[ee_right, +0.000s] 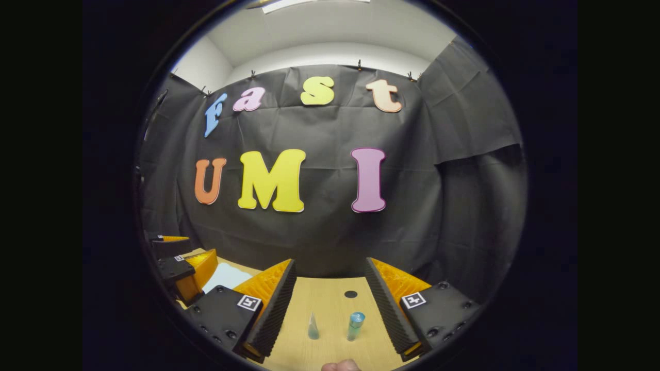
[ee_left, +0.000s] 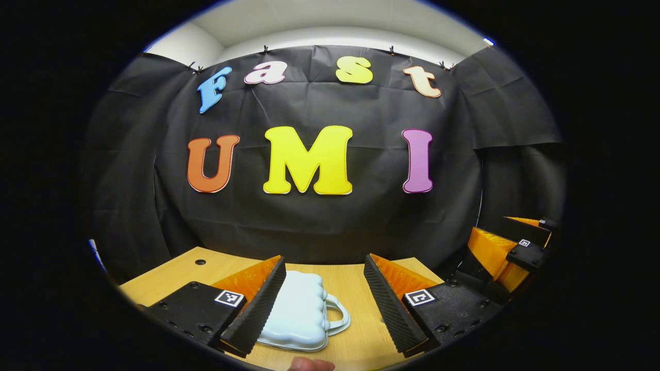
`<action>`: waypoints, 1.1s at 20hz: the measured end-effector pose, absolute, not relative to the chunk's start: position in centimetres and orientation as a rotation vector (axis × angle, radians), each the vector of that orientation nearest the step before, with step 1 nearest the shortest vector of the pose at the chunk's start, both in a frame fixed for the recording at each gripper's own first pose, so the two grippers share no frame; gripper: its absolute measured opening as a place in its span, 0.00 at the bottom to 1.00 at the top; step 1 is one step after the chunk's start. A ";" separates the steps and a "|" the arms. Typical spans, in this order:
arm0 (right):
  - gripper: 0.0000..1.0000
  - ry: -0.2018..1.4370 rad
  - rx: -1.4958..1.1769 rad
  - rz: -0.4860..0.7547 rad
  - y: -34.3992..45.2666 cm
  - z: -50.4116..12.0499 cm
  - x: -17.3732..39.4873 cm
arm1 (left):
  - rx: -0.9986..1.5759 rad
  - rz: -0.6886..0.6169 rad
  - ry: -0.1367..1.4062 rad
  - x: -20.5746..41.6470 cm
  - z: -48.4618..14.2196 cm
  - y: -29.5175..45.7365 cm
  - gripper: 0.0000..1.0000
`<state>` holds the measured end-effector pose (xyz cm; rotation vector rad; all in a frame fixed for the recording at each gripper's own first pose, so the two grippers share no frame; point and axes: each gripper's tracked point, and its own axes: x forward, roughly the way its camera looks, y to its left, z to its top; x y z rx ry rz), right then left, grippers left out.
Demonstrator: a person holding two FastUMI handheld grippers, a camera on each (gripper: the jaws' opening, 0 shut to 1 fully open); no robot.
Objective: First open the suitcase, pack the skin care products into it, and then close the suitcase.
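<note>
Both grippers wide open, holding nothing, above wooden table (ee_left: 356, 288).

Left gripper (ee_left: 325, 304) over closed pale-blue suitcase (ee_left: 299, 314); right gripper (ee_right: 330, 309) over small cone-like tube (ee_right: 313, 326) and teal bottle (ee_right: 355, 325), perhaps skin care; no readable labels.

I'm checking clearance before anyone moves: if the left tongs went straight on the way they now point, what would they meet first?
Probably the pale blue moulded plastic suitcase, lying closed on the light wooden table between the open left tongs, near their left finger. If they pass over it, the black cloth wall comes next. Depth is unclear.
</note>
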<state>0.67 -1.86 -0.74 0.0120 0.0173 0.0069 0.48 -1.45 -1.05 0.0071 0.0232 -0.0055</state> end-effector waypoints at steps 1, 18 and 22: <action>0.80 0.020 0.010 0.004 -2.1 -0.9 0.7 | 0.008 -0.016 0.026 0.6 -1.3 -1.7 0.97; 0.80 0.147 0.001 -0.257 -15.2 -6.0 -1.7 | 0.873 -0.408 0.433 4.9 -19.0 -6.3 0.97; 0.80 0.159 0.003 -0.311 -17.3 -6.7 -2.3 | 1.048 -0.431 0.544 5.3 -23.5 -5.0 0.97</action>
